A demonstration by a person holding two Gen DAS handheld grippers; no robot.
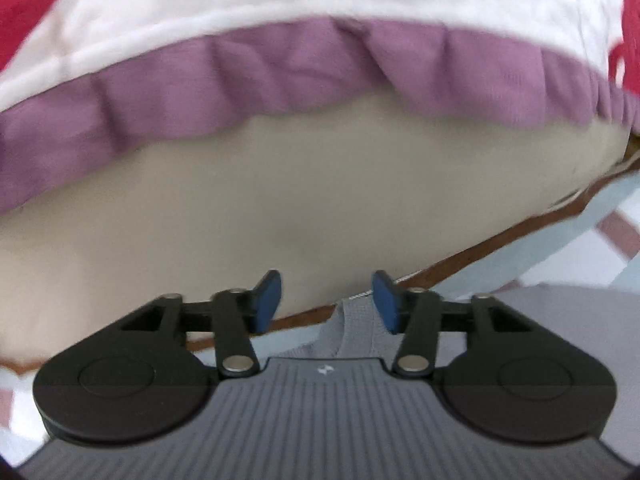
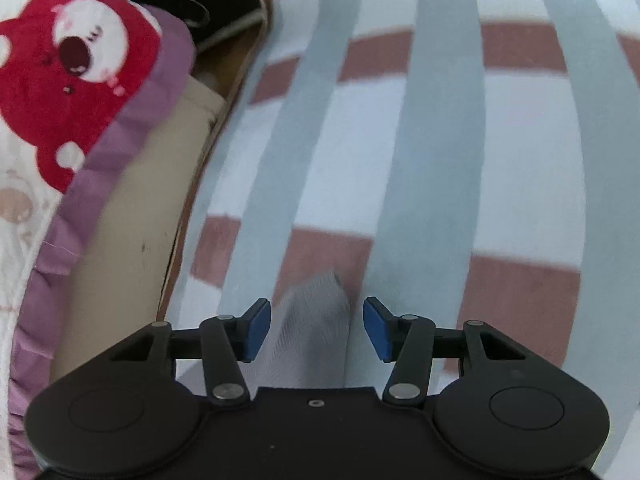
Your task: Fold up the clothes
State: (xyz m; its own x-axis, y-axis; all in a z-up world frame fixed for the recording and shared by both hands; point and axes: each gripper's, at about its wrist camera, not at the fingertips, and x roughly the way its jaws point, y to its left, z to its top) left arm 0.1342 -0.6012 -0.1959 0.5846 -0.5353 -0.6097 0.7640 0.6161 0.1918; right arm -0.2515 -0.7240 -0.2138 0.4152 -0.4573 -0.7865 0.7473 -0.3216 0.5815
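Note:
A grey ribbed garment lies on the striped bed sheet. One corner of it pokes up between the blue pads of my right gripper. The jaws stand apart and neither pad touches the cloth. In the left wrist view a strip of the same grey garment shows low between the fingers of my left gripper, which is open with nothing pressed between its blue pads. That gripper hovers over the bed's edge.
A white and red cartoon quilt with a purple frill hangs over a beige panel beside the bed. A brown wooden edge separates the panel from the sheet. Dark items lie at the far end.

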